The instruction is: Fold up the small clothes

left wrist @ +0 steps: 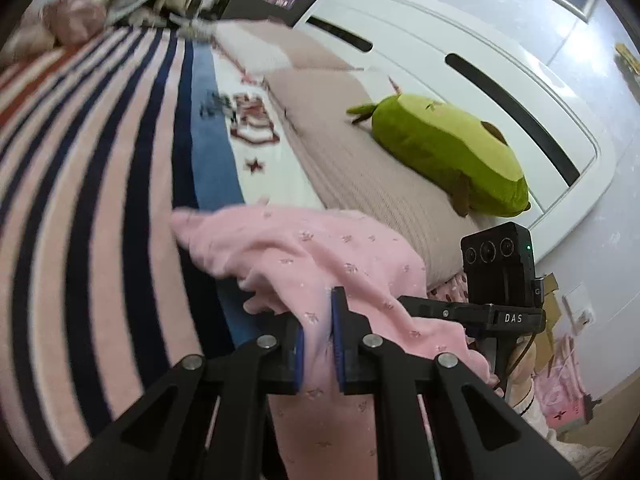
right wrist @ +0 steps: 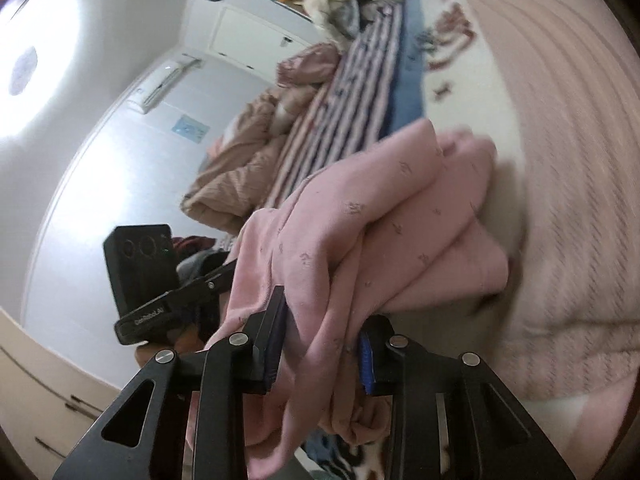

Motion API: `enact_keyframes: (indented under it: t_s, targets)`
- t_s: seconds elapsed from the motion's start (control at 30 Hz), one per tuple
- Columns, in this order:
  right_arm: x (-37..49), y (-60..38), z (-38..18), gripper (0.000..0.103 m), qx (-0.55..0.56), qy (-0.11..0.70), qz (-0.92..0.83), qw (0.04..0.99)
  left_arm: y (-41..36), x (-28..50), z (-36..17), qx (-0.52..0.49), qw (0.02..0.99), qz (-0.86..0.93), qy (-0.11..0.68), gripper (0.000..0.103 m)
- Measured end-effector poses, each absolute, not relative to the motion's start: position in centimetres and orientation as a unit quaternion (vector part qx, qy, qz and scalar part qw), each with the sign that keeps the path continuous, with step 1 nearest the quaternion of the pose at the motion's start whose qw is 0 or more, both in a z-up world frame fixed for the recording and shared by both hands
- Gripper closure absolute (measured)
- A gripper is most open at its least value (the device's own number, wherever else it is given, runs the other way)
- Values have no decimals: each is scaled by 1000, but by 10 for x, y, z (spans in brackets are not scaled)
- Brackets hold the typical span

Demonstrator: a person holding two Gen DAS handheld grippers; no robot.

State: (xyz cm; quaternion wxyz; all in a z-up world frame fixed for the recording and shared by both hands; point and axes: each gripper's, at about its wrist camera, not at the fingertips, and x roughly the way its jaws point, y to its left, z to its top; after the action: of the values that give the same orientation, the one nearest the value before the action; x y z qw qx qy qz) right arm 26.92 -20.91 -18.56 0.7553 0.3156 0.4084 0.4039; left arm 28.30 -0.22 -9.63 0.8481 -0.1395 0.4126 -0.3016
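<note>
Both black two-finger grippers, left (left wrist: 318, 340) and right (right wrist: 320, 344), pinch the soft pink printed garment (left wrist: 304, 248) above the striped blanket (left wrist: 100, 160); I'd pull it taut and level before laying it down.

Both tools, left tool (left wrist: 318, 340) and right tool (right wrist: 322, 350), are black, silver-bolted, with seemingly blue pads.

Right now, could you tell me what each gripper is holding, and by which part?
Both hold the pink patterned fabric garment: the left gripper pinches a bunched fold, the right gripper clamps gathered layers. Which part cannot be told.
</note>
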Motion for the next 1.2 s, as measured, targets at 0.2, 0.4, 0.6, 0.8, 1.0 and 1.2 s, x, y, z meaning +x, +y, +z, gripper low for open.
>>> enact_keyframes:
  t_s: [0.2,0.4,0.6,0.8,1.0,1.2]
  targets:
    - [263,-182,-143,78,293,380,426,767,16,268,-51,-104,869,-286,391,95]
    - [257,-150,-103,78,279,360,440,774,42,250,-8,-81,887,-261,372,95]
    - [245,-101,-50,78,239,344,464,780,86,222,37,-67,908,-229,344,95]
    - [240,-31,-4,78,201,328,503,774,154,192,78,-66,930,-184,313,95]
    - [239,63,28,78,184,319,550,750,235,158,120,-57,946,-118,295,95]
    - [226,157,59,78,158,311,600,720,312,119,156,-74,955,-54,282,95]
